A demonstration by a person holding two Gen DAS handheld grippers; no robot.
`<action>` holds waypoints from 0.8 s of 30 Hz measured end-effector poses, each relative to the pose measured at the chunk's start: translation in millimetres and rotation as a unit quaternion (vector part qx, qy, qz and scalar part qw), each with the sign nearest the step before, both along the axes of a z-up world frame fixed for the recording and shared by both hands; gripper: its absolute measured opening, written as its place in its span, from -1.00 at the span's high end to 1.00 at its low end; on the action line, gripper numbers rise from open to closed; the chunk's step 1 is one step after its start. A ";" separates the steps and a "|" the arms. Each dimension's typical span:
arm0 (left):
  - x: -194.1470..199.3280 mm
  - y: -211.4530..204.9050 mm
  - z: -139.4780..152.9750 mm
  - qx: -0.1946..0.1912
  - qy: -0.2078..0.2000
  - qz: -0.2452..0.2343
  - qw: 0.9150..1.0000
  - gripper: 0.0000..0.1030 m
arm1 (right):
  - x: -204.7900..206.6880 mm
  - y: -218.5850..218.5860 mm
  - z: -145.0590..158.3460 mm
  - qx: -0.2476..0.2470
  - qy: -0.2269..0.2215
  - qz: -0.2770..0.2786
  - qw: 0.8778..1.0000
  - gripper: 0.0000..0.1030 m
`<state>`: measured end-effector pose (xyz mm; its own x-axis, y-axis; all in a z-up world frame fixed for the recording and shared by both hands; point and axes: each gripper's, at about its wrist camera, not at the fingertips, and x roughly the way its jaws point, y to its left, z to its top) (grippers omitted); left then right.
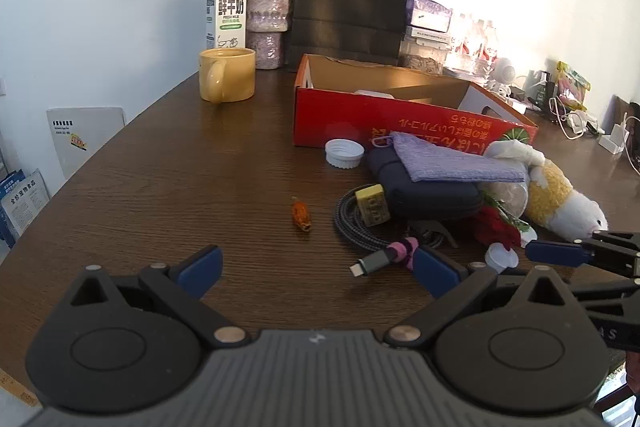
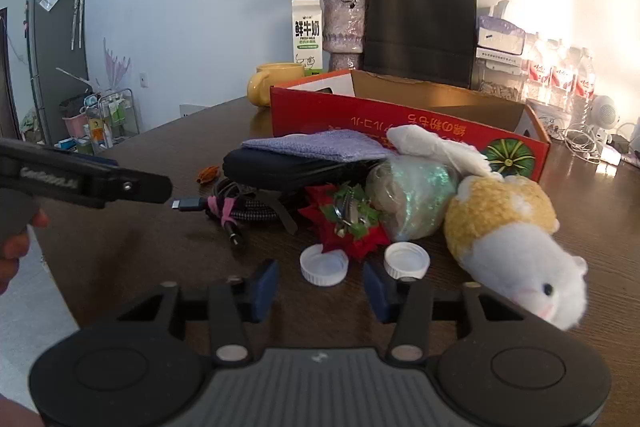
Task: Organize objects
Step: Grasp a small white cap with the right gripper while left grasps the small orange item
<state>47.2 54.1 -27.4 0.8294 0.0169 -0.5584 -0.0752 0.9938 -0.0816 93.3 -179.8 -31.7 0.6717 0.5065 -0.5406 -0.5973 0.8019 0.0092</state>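
Starting at your left, your left claw (image 1: 316, 269) stands wide and empty over bare bench (image 1: 160, 179), with the small orange dried thing (image 1: 301, 215) ahead of it and the plug of the braided cable (image 1: 362, 265) just beside its right finger. Leave that claw parked so that it does not nudge the cable.

In the middle, the pile lies in front of the red box (image 2: 360, 119): the dark pouch (image 2: 288, 167) with the purple cloth (image 2: 316, 145) on top, the red flower (image 2: 344, 223), and the plush toy (image 2: 508, 227) off to the right.

The step in hand looks like picking the near white cap (image 2: 323, 264). Your right claw (image 2: 320, 287) is narrowed but holds nothing; the cap sits just ahead of the gap between the pads. The second cap (image 2: 406, 260) sits close behind your right pad (image 2: 376, 289), so keep that finger clear of it. Come in low and level so both pads meet the cap's ribbed wall, not its rim, and close gently, since a light cap can skid or pop out. Then carry it to the open box behind the pile, lifting over the flower.
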 end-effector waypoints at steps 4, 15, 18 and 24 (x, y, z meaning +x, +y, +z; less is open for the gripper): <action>4.3 9.2 -2.1 0.000 0.003 0.011 1.000 -1.00 | 5.9 6.9 -2.4 -0.003 0.004 -0.006 1.000 0.33; 24.6 26.2 -8.4 0.006 0.015 0.031 0.999 -1.00 | 2.9 3.5 -5.4 0.002 0.007 -0.008 1.000 0.49; 33.1 27.9 -10.4 0.010 0.018 0.034 0.999 -1.00 | -2.3 -3.8 -3.6 0.002 0.002 -0.016 1.000 0.49; 51.4 28.2 -14.2 0.019 0.028 0.039 0.999 -0.87 | -7.7 -21.7 1.0 0.004 -0.007 -0.040 0.999 0.49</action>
<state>98.6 82.3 -41.6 0.7921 0.1027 -0.6017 -0.1567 0.9869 -0.0378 85.6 -201.5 -30.6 0.7177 0.4560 -0.5263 -0.5319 0.8468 0.0084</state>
